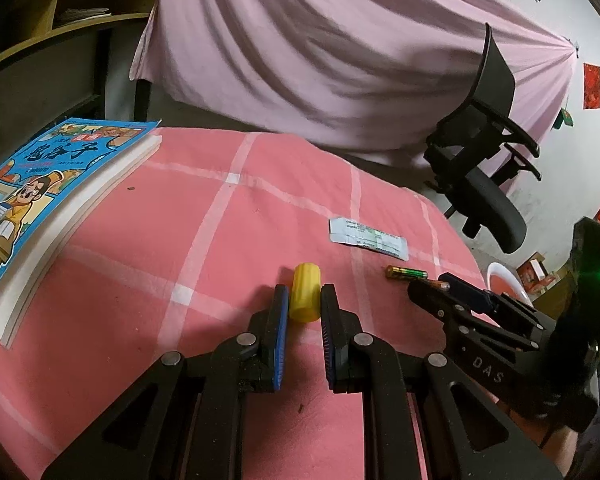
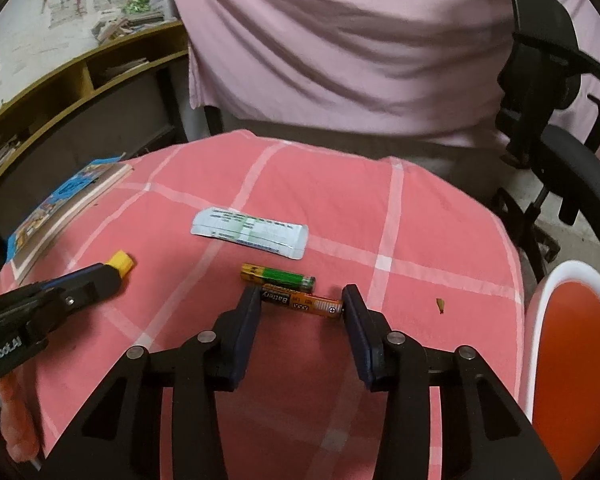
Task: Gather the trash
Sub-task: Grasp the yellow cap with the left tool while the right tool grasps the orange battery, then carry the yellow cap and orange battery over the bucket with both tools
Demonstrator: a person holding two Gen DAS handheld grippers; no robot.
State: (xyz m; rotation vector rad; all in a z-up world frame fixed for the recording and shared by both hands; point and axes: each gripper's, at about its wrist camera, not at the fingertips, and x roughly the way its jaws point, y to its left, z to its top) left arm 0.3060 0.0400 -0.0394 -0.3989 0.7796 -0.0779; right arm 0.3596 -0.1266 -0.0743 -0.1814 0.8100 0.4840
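A yellow ribbed cap (image 1: 306, 298) lies on the pink checked cloth (image 1: 220, 220), between the fingers of my left gripper (image 1: 305, 300), which touch its sides. The cap shows in the right wrist view (image 2: 121, 261) too. My right gripper (image 2: 302, 300) spans an orange-black battery (image 2: 302, 303) lengthwise, its fingers at the battery's two ends. A green-gold battery (image 2: 278, 274) lies just beyond it. A white flat wrapper (image 2: 251, 232) lies farther back; it also shows in the left wrist view (image 1: 368, 237).
A blue comic book (image 1: 24, 196) lies at the cloth's left edge. A white bin with a red liner (image 2: 572, 344) stands at the right below the table. A black office chair (image 2: 556, 152) and a pink draped sheet (image 2: 340, 40) are behind. A small brown scrap (image 2: 440, 305) lies on the cloth.
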